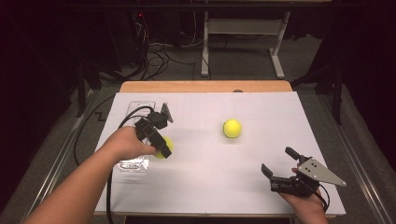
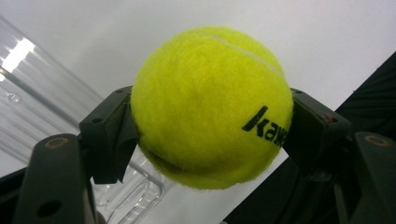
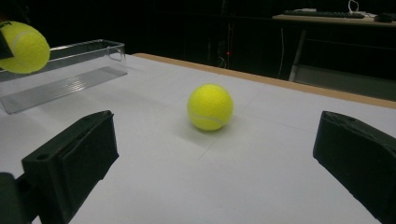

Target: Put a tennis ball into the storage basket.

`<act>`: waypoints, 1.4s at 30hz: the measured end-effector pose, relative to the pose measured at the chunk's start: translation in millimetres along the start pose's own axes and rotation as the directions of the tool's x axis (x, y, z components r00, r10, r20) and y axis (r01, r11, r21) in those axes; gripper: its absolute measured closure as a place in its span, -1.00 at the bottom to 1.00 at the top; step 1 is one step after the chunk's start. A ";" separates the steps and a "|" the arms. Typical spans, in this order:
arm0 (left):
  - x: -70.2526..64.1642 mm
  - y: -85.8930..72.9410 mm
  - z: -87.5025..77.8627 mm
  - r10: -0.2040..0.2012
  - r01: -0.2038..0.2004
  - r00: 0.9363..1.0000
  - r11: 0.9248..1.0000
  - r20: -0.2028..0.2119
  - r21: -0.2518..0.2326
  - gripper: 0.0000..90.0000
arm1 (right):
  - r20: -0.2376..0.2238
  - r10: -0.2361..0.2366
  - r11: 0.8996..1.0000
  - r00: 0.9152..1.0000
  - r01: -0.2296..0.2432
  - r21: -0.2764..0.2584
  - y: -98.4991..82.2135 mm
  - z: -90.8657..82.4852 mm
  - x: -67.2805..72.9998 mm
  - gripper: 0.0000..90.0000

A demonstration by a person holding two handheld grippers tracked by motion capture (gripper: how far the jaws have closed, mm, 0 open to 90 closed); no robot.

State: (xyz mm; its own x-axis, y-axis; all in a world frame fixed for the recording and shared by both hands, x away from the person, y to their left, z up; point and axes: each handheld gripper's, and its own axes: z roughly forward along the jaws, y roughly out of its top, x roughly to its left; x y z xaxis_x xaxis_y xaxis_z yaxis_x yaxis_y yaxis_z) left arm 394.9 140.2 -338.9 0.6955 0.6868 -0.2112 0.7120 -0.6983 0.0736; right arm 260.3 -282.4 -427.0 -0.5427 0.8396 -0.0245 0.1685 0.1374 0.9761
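The left claw [image 1: 159, 144] grips a fuzzy yellow tennis ball [image 2: 212, 105] between both jaws, beside the clear plastic rectangular tray [image 1: 135, 164] on the white counter [image 1: 210, 186]. Probably the ball goes into the tray: carry it level over the rim, lower, then release. The right claw [image 1: 279, 164] is wide open and empty. Two balls, the second [image 1: 232, 128] mid-counter; one tray
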 end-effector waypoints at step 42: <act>36.1 -24.1 -32.7 -0.127 0.127 0.989 0.992 -0.069 -0.008 -0.40 | -0.003 -0.001 1.000 1.000 0.001 -0.005 0.8 -0.9 0.2 -1.00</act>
State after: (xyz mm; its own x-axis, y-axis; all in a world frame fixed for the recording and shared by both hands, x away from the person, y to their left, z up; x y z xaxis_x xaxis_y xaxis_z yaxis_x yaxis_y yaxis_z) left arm 406.1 188.4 -316.4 0.6041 0.7824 -0.1511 0.7954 -0.6036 0.0542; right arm 259.6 -282.6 -426.0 -0.5454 0.8378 -0.0251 0.1637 0.1358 0.9771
